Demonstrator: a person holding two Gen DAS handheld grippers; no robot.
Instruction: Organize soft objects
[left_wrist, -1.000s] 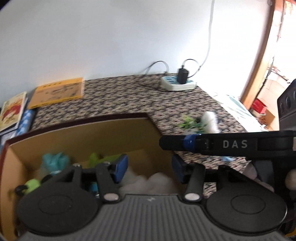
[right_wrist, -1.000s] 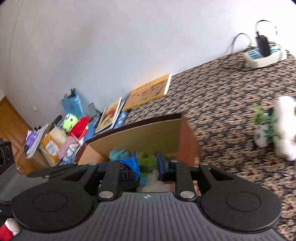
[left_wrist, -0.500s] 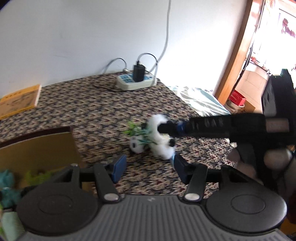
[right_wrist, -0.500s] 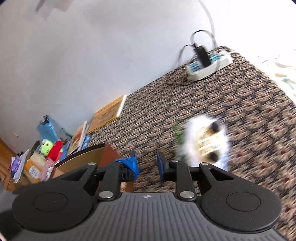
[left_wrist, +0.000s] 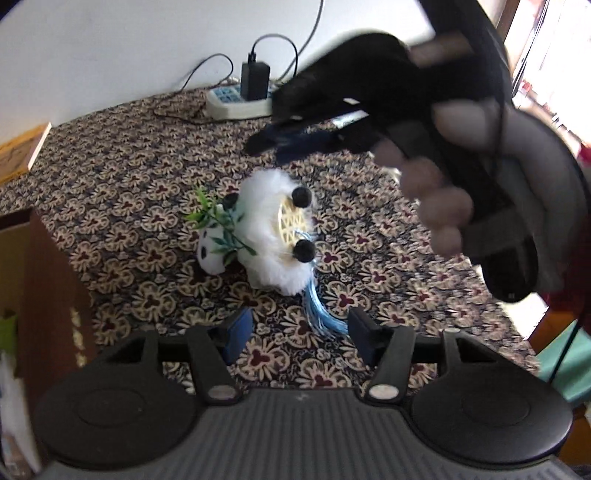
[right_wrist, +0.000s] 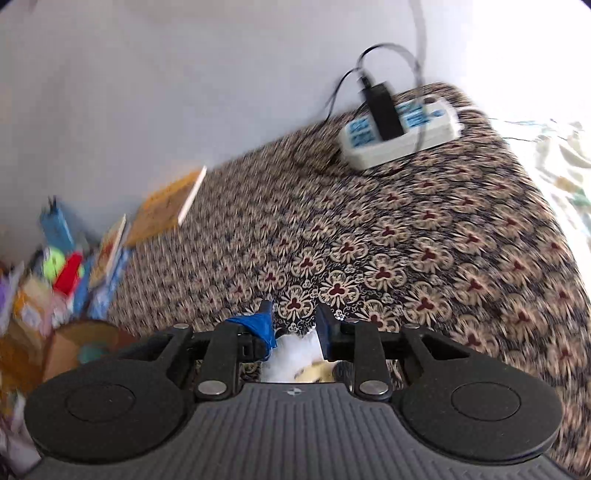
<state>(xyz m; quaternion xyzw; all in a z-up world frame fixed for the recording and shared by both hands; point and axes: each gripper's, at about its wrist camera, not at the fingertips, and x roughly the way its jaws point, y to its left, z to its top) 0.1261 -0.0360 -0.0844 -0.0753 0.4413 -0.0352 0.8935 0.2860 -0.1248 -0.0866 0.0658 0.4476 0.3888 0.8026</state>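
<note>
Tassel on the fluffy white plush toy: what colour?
Light blue tassel, clearest in the left wrist view.

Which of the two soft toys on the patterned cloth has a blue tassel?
The big fluffy white toy with black pompoms; the small panda beside it carries green leaves instead.

Both grippers, left gripper (left_wrist: 299, 332) and right gripper (right_wrist: 293, 325), are black plastic with blue pads (silver screws at the pivots) and ribbed grey bodies.

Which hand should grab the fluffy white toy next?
Probably the left. The left gripper is open with the fluffy white toy just ahead. The right gripper has been opening, but its fingertips point past it.
</note>
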